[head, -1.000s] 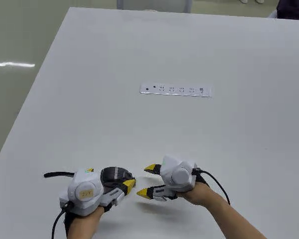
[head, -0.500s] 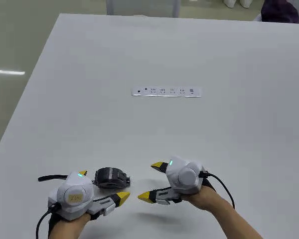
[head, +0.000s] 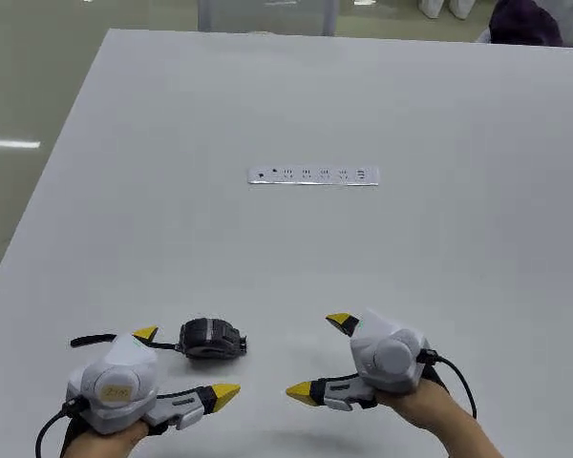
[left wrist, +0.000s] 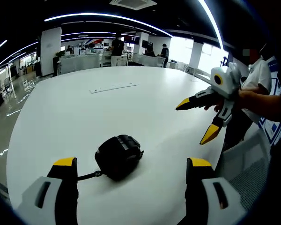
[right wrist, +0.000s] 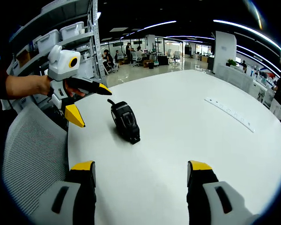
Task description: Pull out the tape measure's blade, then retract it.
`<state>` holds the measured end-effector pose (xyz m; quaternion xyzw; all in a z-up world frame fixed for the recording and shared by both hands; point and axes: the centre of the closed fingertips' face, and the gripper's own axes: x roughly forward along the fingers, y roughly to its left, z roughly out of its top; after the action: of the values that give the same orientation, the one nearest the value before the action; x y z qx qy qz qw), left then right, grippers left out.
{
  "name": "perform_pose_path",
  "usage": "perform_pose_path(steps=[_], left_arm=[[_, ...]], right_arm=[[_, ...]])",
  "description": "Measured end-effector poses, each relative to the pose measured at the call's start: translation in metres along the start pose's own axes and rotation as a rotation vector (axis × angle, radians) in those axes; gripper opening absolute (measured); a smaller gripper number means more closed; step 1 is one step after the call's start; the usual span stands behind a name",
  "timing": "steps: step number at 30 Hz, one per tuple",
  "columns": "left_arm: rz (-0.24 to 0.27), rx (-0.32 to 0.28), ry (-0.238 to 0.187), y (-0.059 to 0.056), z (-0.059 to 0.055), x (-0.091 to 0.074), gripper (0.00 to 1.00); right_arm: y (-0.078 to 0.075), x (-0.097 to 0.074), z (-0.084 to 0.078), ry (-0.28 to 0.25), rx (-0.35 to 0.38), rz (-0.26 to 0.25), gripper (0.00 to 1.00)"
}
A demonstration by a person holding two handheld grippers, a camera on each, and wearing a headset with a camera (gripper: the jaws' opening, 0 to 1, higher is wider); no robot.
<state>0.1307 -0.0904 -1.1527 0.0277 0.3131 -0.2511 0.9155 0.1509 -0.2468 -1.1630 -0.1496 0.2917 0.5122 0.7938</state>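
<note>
A black tape measure (head: 211, 338) lies on the white table (head: 296, 248) near its front edge, with a black wrist strap (head: 93, 339) trailing to its left. Its blade is not drawn out. My left gripper (head: 183, 364) stands open just left of and behind the tape measure (left wrist: 118, 156), not touching it. My right gripper (head: 320, 355) is open too, a short way to the right of the tape measure (right wrist: 125, 121), jaws pointing toward it. In each gripper view the other gripper (left wrist: 203, 117) (right wrist: 82, 102) faces mine across the tape measure.
A flat white power strip (head: 313, 176) lies mid-table, well beyond the grippers. Cables run back from both grippers. A chair back (head: 265, 15) stands at the table's far edge. An office with shelves (right wrist: 61, 35) and distant people surrounds the table.
My left gripper has let go of the tape measure and drawn back toward me. The right gripper has moved away to the right. The tape measure now lies free.
</note>
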Motion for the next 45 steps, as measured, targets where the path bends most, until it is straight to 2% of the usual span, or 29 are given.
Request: perform_pose_path(steps=[6, 14, 23, 26, 30, 35, 45], left_arm=[[-0.013, 0.029, -0.019, 0.000, 0.002, -0.015, 0.99], [-0.010, 0.039, -0.033, 0.002, 0.005, -0.031, 0.99], [-0.016, 0.042, -0.026, -0.002, -0.002, -0.043, 0.99], [-0.021, 0.069, -0.029, -0.005, -0.004, -0.047, 0.99], [-0.035, 0.087, -0.033, -0.008, -0.006, -0.051, 0.99], [-0.029, 0.087, -0.037, -0.007, -0.007, -0.059, 0.99], [-0.013, 0.076, -0.024, 0.003, -0.017, -0.061, 0.99]], right_arm=[[-0.003, -0.021, 0.000, -0.037, 0.039, -0.051, 0.86], [-0.002, -0.043, -0.003, -0.072, 0.086, -0.080, 0.92], [-0.001, -0.062, -0.017, -0.080, 0.117, -0.102, 0.94], [0.000, -0.068, -0.019, -0.086, 0.125, -0.105, 0.95], [-0.001, -0.071, -0.020, -0.091, 0.133, -0.112, 0.95], [0.001, -0.074, -0.024, -0.082, 0.125, -0.112, 0.95], [0.005, -0.081, -0.023, -0.095, 0.099, -0.109, 0.96]])
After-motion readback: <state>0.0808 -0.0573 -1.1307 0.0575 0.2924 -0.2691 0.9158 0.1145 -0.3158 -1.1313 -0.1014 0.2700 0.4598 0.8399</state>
